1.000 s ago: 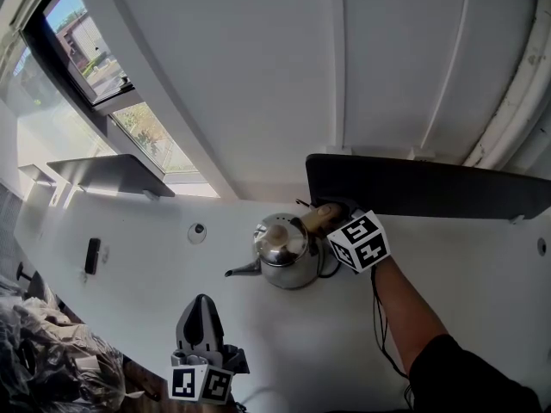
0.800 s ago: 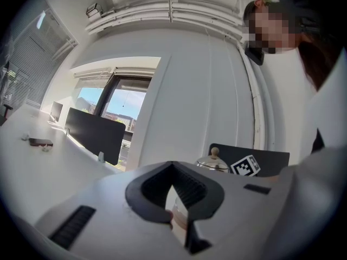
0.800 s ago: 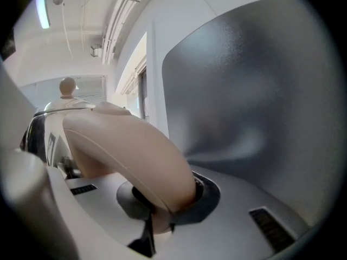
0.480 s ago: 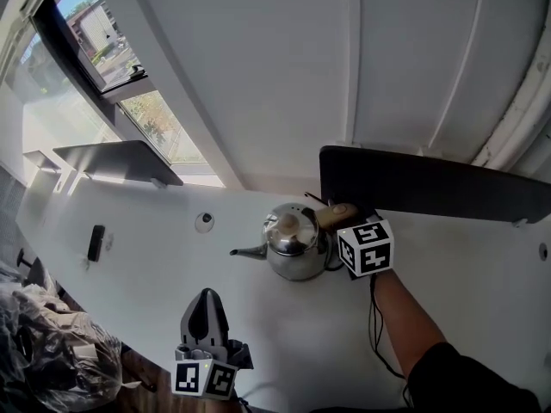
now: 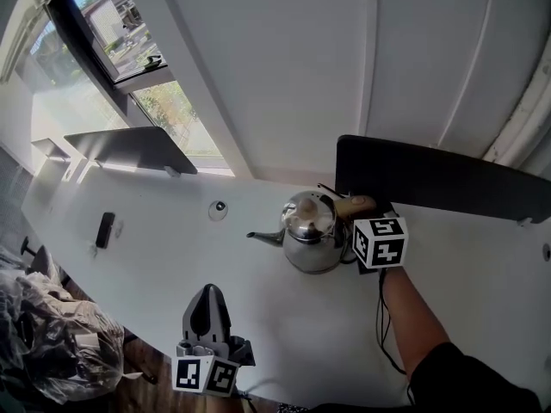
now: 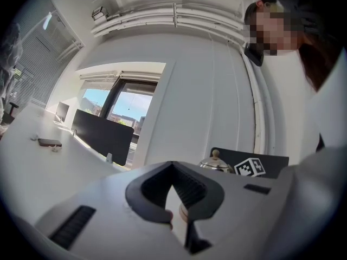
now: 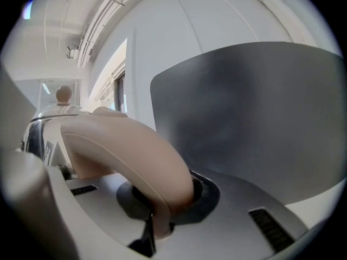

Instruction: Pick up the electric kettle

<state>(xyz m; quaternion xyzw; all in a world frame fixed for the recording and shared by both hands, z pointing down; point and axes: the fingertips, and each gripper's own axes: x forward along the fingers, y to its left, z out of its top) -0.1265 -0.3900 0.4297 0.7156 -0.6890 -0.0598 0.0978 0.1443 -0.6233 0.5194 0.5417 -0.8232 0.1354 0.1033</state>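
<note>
The kettle (image 5: pixel 312 239) sat on the white table (image 5: pixel 129 256) with its tan handle (image 7: pixel 119 145) towards the right gripper (image 7: pixel 162 205), whose jaws had just closed tight on it ready to lift, while the left gripper (image 5: pixel 207 298), not needed, hung near the table's edge with its jaws together and empty.
</note>
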